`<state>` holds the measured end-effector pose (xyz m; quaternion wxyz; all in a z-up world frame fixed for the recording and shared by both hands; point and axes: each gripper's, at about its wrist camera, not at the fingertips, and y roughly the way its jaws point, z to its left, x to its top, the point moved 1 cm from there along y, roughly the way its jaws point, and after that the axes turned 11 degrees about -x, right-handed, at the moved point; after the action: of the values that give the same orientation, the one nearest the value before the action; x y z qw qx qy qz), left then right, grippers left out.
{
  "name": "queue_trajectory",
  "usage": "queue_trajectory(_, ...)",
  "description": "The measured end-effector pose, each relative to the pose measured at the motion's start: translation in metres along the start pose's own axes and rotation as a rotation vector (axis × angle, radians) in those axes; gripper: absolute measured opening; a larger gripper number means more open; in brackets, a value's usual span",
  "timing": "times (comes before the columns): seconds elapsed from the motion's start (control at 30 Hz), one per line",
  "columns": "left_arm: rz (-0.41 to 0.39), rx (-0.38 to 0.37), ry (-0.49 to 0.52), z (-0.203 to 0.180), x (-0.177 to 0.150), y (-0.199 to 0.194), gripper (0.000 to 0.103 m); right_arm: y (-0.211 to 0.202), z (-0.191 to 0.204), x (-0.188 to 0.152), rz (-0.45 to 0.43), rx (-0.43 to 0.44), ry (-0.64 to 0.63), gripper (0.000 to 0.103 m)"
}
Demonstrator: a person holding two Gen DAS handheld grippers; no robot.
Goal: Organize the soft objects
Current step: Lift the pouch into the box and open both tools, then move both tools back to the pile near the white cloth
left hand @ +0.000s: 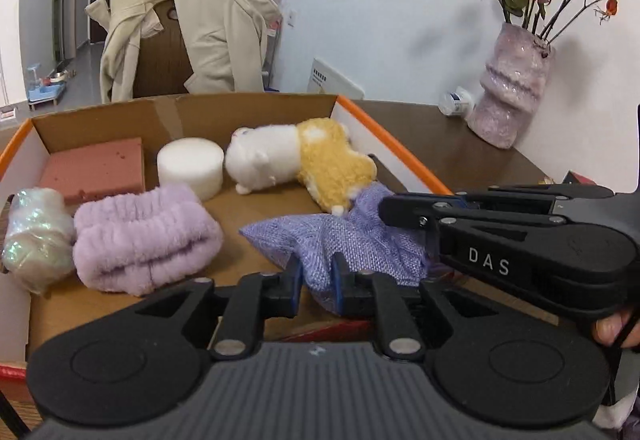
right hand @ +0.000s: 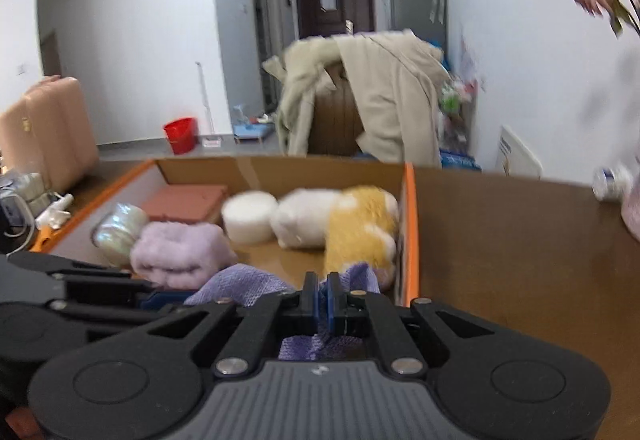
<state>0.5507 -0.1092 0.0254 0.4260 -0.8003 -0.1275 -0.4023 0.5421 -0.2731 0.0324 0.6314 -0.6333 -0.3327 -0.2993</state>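
A purple knitted cloth (left hand: 340, 240) lies over the near edge of the cardboard box (left hand: 248, 107). My left gripper (left hand: 317, 280) is shut on the cloth's near fold. My right gripper (right hand: 323, 300) is shut on another part of the same cloth (right hand: 240, 286); it also shows at the right of the left wrist view (left hand: 404, 207). Inside the box are a white and yellow plush toy (left hand: 296, 159), a white foam cylinder (left hand: 190, 165), a pink sponge block (left hand: 96, 169), a folded lilac fluffy towel (left hand: 140, 236) and a shiny wrapped bundle (left hand: 36, 236).
The box has orange rims (right hand: 412, 224) and sits on a brown table (right hand: 520, 260). A pink vase of dried roses (left hand: 512, 95) and a small bottle (left hand: 456, 101) stand at the back right. A chair draped with a beige coat (left hand: 192, 35) stands behind the box.
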Motion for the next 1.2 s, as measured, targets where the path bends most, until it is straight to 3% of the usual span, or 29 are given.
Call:
queue_trajectory(0.1,-0.003,-0.001,-0.03,0.01,0.003,-0.006,0.036,-0.005,0.002,-0.004,0.01,-0.032,-0.027,0.013)
queue_trajectory(0.33,-0.033,-0.015,0.023,-0.013,0.002,-0.063,0.039,-0.058,-0.01,0.02,-0.093,-0.037,0.002,0.016)
queue_trajectory(0.53,-0.152,0.023,0.086,-0.041,0.007,-0.143,0.046,-0.139,-0.007,0.036,-0.235,-0.025,-0.008,0.03)
queue_trajectory(0.7,-0.266,0.078,0.143,-0.063,-0.002,-0.206,0.071,-0.192,0.004,0.031,-0.302,-0.004,-0.039,0.041)
queue_trajectory(0.87,-0.321,0.134,0.142,-0.082,-0.024,-0.245,0.072,-0.233,0.016,0.013,-0.354,0.027,-0.053,0.048)
queue_trajectory(0.97,-0.375,0.174,0.138,-0.091,-0.046,-0.271,0.077,-0.257,0.022,-0.009,-0.393,0.051,-0.042,0.059)
queue_trajectory(1.2,-0.409,0.203,0.071,-0.105,-0.133,-0.306,0.082,-0.292,0.039,-0.091,-0.395,0.114,-0.061,0.067)
